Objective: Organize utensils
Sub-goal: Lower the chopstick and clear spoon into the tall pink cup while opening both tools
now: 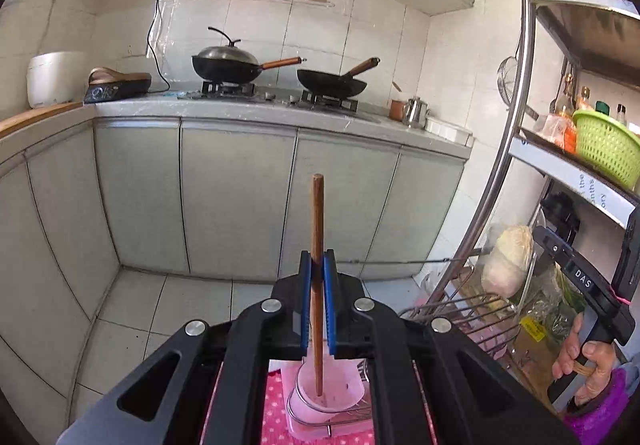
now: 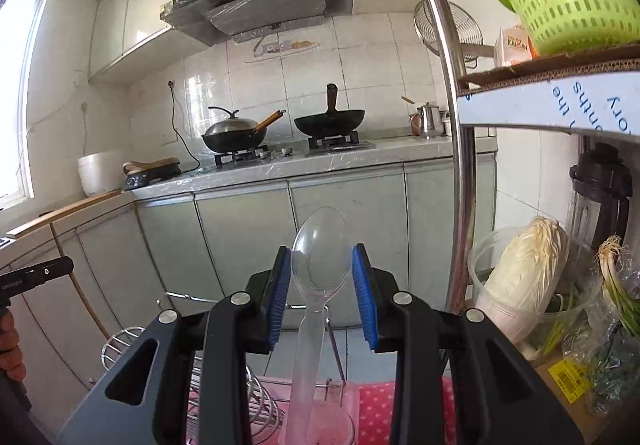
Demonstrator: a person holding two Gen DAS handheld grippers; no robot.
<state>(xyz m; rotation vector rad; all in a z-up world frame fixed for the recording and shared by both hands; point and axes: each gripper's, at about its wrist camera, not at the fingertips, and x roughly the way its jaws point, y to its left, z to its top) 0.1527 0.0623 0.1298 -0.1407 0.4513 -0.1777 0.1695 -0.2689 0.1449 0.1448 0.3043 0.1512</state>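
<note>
gripping a wooden chopstick [image 1: 318, 245], the left gripper [image 1: 318, 265] holds it upright, tip in the pink cup [image 1: 328, 385]. the right gripper [image 2: 322, 277] jaws stand apart around a clear plastic spoon [image 2: 318, 253]; whether they touch it is unclear, and the handle end is cut off.

Wooden chopstick [image 1: 318, 241] upright in pink cup [image 1: 326, 391]; clear plastic spoon [image 2: 316, 285] (bowl up).

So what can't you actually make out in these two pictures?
- Left wrist view: the lower tip of the wooden chopstick inside the pink cup; the cup's base is cut off by the gripper body.
- Right wrist view: the clear spoon stands between the blue fingers; whether they touch its bowl is unclear, and its handle end blurs into the cup.
- Right wrist view: the wire rack, mostly hidden behind the gripper.
</note>
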